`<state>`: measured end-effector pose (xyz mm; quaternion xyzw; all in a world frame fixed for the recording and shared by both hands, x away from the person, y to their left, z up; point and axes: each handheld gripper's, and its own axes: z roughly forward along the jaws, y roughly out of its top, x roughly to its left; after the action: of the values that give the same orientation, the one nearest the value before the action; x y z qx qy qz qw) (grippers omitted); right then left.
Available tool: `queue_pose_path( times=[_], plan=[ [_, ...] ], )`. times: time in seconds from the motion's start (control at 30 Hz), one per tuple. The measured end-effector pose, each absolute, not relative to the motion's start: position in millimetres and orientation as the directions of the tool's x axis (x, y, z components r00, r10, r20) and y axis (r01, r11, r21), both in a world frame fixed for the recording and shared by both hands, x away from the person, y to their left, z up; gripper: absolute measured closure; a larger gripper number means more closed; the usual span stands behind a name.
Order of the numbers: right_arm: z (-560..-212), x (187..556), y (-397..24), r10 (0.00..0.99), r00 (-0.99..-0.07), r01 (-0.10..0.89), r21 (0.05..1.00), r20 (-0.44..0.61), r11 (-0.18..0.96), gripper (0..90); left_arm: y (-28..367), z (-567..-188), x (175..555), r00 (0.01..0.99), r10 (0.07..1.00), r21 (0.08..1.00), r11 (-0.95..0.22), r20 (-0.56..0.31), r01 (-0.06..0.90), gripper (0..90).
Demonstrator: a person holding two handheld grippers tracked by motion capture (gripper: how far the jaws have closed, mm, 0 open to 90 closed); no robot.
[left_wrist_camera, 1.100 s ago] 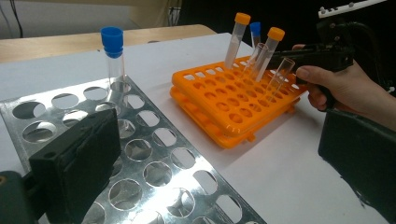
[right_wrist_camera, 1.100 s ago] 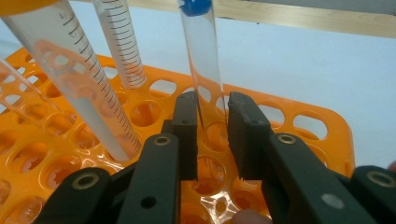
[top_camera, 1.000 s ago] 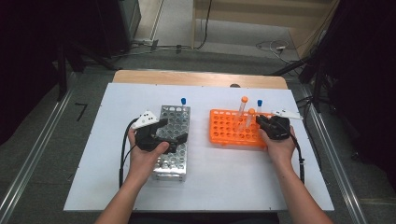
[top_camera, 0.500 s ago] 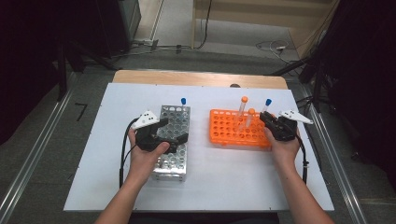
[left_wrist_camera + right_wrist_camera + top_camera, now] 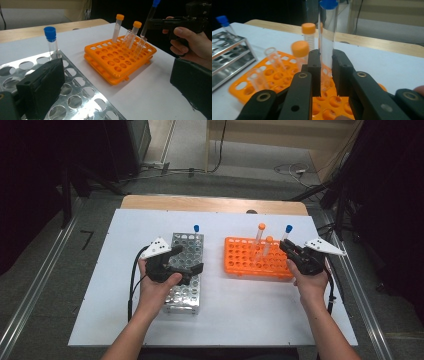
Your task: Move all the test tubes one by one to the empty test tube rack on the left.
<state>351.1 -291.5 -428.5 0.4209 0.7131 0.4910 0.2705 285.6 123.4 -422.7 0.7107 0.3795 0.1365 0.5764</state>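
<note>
**Q:** Bench layout, biggest items first?

**A:** White table [image 5: 235, 320] carries everything. Steel rack [image 5: 187, 262] sits on my left, orange rack [image 5: 245, 260] on my right, the two apart with bare table between. One blue-capped tube [image 5: 196, 231] stands at the far end of the steel rack. Two orange-capped tubes [image 5: 260, 236] stand in the far right part of the orange rack, with uncapped clear tubes [image 5: 128, 38] beside them.

**Q:** Your tools?

**A:** My left gripper [image 5: 186, 261] rests over the steel rack, jaws wide apart, nothing between them. My right gripper [image 5: 285, 246] is at the right end of the orange rack, jaws clamped on a second blue-capped tube, the held tube [image 5: 327, 37].

**Q:** Where exactly is that tube?

**A:** Upright, slightly tilted, pinched below its cap. Its lower end hangs above the orange rack's right-hand holes; in the left gripper view it looks lifted clear of them, close beside the uncapped tubes.
</note>
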Motion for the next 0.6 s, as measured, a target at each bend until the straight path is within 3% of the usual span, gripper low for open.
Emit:
queue_pose_path(
  times=[0.6],
  plan=[
    [-411, 309, -248, 0.707, -0.705, 0.302, 0.926, 0.056, 0.227, 75.8, 112, -412, 278, 0.725, 0.646, 0.936, -0.049, -0.237, 0.350, 2.4]
  ],
)
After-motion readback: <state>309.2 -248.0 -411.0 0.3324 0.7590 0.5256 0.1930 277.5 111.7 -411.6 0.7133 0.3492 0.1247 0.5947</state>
